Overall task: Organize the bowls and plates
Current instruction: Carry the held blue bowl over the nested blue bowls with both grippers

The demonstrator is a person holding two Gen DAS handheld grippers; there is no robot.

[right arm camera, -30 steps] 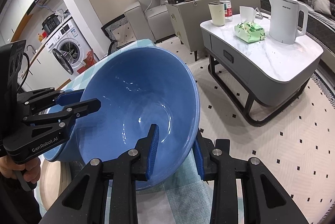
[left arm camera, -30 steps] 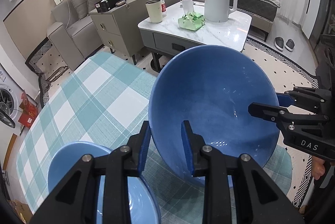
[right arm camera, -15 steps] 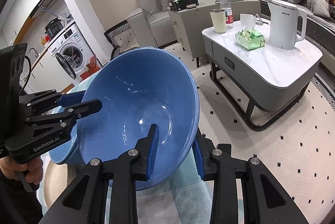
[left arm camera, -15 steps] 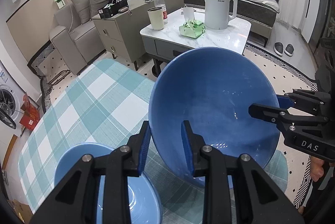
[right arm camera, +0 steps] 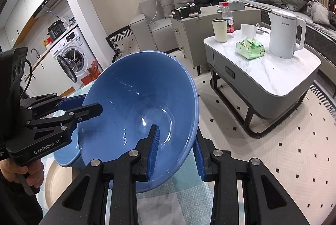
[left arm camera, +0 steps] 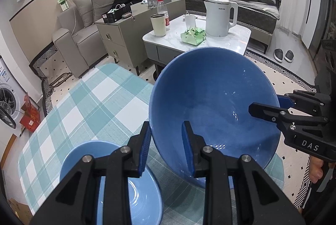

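A large blue bowl (left arm camera: 214, 98) hangs tilted above the teal check tablecloth (left arm camera: 84, 103), held by both grippers at opposite sides of its rim. My left gripper (left arm camera: 166, 148) is shut on the near rim, one pad inside the bowl and one outside. My right gripper (left arm camera: 271, 106) clamps the rim on the right. In the right wrist view the same bowl (right arm camera: 134, 111) fills the middle, with my right gripper (right arm camera: 176, 154) shut on its near rim and my left gripper (right arm camera: 84, 106) on the left side. A smaller light-blue bowl (left arm camera: 134, 193) sits on the cloth below the left gripper.
Beyond the table's far edge stands a white marble coffee table (left arm camera: 235, 44) with a kettle (left arm camera: 219, 16), a green tissue pack (left arm camera: 193, 35), a cup and a bottle. A grey cabinet (left arm camera: 119, 40) and sofa lie behind. A washing machine (right arm camera: 73, 58) is at the left.
Both grippers have risen a little with the large bowl still clamped between them. The tablecloth and the small bowl now sit lower in the views.
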